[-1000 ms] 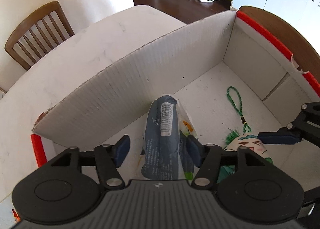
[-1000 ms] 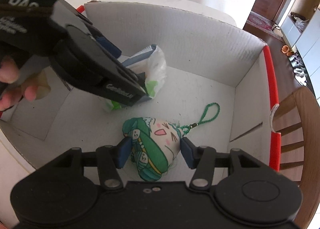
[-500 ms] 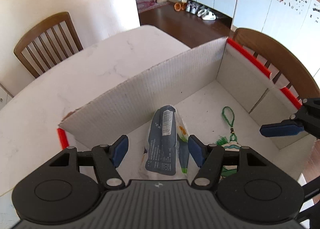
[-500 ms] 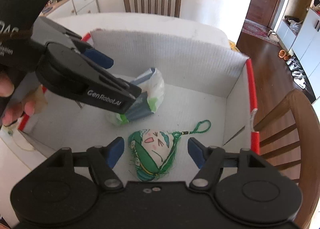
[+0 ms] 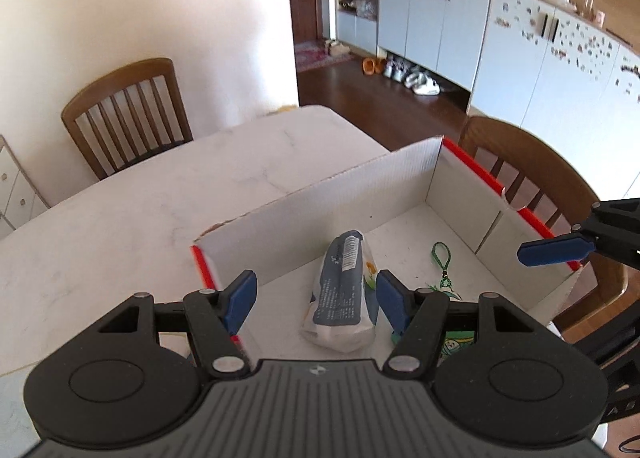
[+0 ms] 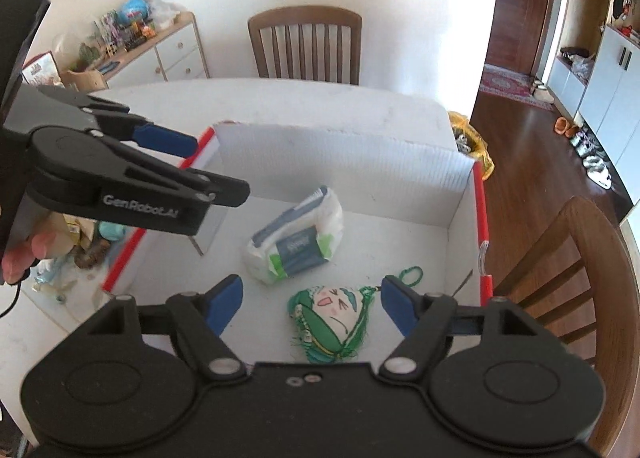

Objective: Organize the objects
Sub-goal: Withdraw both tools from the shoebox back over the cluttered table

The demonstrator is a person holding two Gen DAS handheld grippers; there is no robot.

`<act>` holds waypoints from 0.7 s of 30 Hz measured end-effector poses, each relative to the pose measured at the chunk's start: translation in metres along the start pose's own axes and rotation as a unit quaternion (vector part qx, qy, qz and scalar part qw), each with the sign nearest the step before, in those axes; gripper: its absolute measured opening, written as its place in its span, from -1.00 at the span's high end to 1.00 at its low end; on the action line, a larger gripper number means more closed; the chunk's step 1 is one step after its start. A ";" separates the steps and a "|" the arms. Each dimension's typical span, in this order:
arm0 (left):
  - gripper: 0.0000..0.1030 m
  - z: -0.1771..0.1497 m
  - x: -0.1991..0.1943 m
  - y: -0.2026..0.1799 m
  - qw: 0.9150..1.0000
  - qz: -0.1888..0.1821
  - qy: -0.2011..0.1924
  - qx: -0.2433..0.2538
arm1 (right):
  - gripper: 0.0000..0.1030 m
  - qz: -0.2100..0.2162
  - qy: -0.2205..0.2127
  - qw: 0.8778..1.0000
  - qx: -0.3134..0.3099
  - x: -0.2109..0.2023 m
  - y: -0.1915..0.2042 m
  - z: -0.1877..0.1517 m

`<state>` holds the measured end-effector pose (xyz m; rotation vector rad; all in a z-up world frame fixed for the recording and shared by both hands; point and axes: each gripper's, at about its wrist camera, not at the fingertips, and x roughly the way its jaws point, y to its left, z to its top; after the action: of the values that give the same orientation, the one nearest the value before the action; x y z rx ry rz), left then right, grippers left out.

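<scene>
Lower centre of both views, inside the white box (image 6: 352,162) | tissue pack (image 6: 296,240) and green plush charm (image 6: 334,322) lie on its floor, near each other | left gripper (image 5: 316,298) and right gripper (image 6: 312,304) both spread apart, empty, above the box | judged step: items placed | next: seek another object outside the box.

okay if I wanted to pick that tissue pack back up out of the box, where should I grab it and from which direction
Probably across its narrow width at mid-length, coming straight down from above. The tissue pack lies flat on the floor of the cardboard box, long sides free, apart from the green plush charm. The box walls block a sideways approach; the soft wrapper should squash slightly between the pads.
</scene>
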<state>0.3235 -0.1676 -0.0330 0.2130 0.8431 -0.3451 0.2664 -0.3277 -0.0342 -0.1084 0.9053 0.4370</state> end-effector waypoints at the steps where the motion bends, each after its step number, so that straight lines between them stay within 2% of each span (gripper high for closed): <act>1: -0.27 -0.002 -0.006 0.002 1.000 -0.001 -0.005 -0.005 | -0.50 0.001 -0.004 1.000 -0.001 -0.003 0.002 0.000; 3: -0.37 -0.006 -0.016 0.007 1.000 -0.004 -0.015 -0.010 | -0.50 -0.001 -0.013 1.000 -0.003 -0.007 0.008 0.000; 8: -0.38 -0.018 -0.038 0.017 0.999 0.001 -0.037 -0.016 | -0.50 -0.001 -0.040 0.999 0.003 -0.022 0.021 0.000; 11: -0.49 -0.026 -0.053 0.026 0.999 -0.003 -0.049 -0.024 | -0.51 -0.001 -0.054 0.999 0.008 -0.029 0.031 0.000; 21: -0.65 -0.057 -0.095 0.059 0.995 0.000 -0.082 -0.052 | -0.69 0.007 -0.095 0.995 0.010 -0.041 0.077 0.000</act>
<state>0.2480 -0.0751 0.0054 0.0859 0.6967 -0.3142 0.2128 -0.2705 0.0050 -0.0407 0.7233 0.4434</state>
